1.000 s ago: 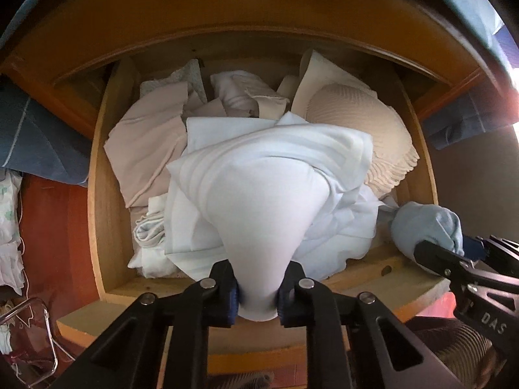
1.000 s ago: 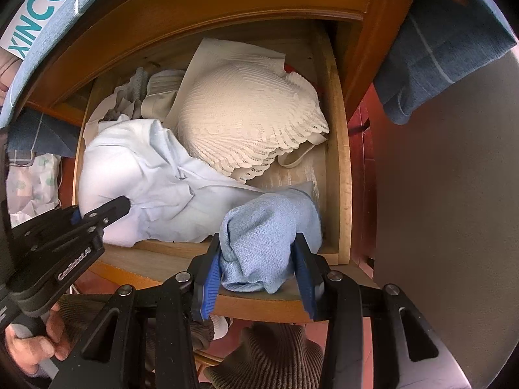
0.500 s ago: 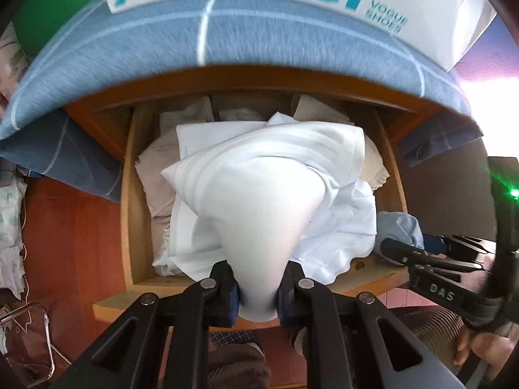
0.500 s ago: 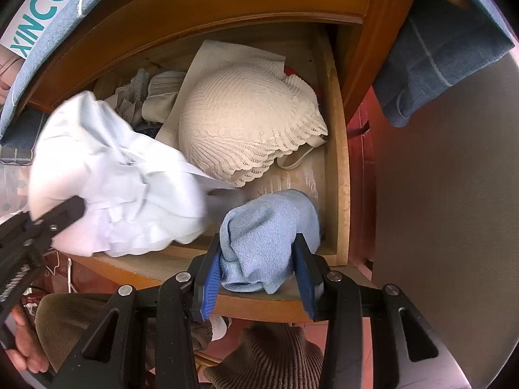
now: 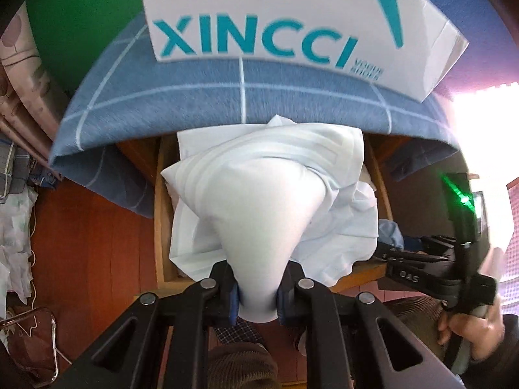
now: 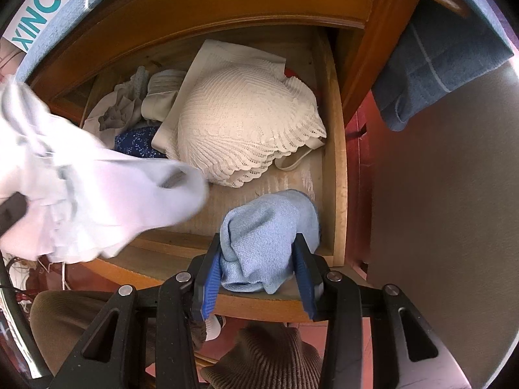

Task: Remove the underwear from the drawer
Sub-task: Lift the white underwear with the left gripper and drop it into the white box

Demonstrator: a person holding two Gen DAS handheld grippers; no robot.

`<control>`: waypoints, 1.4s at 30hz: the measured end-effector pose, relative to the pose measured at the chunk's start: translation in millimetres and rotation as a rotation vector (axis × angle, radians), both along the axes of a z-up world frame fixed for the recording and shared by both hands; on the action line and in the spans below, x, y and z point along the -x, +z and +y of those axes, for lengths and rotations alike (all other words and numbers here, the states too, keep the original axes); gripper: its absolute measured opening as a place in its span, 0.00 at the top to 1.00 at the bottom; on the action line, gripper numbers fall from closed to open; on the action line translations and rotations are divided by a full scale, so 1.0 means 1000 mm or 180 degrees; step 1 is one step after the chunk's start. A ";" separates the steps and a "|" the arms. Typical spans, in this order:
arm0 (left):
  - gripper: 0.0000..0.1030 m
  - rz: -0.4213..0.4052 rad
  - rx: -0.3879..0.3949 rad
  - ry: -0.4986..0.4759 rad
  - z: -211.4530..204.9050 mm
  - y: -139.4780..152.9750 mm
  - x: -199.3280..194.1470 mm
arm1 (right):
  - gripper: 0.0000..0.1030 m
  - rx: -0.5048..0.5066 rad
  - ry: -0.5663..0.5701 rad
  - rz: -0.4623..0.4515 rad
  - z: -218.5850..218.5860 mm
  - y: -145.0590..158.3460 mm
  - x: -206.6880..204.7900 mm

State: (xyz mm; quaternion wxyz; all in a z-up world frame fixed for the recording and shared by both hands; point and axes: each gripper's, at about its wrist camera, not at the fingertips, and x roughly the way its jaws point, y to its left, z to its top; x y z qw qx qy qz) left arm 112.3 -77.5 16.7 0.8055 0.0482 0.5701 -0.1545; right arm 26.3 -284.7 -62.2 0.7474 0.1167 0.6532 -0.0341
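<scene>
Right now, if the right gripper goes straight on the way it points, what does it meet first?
The right gripper already grips the light blue cloth. Beyond that, probably the drawer's bare wooden bottom near its front edge; depth is unclear.

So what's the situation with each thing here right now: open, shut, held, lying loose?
Drawer: pulled open, clothes inside.
White garment: pinched in the left gripper, hanging above the drawer.
Light blue cloth: clamped in the right gripper at the drawer's front edge.
Cream lace piece: lying loose in the drawer.
Dark blue patterned fabric: in the drawer, partly covered.
</scene>
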 end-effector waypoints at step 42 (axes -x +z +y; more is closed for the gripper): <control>0.84 -0.1397 0.0283 0.0161 0.015 0.255 -0.095 | 0.64 -0.0065 -0.0028 0.0016 -0.004 0.000 -0.001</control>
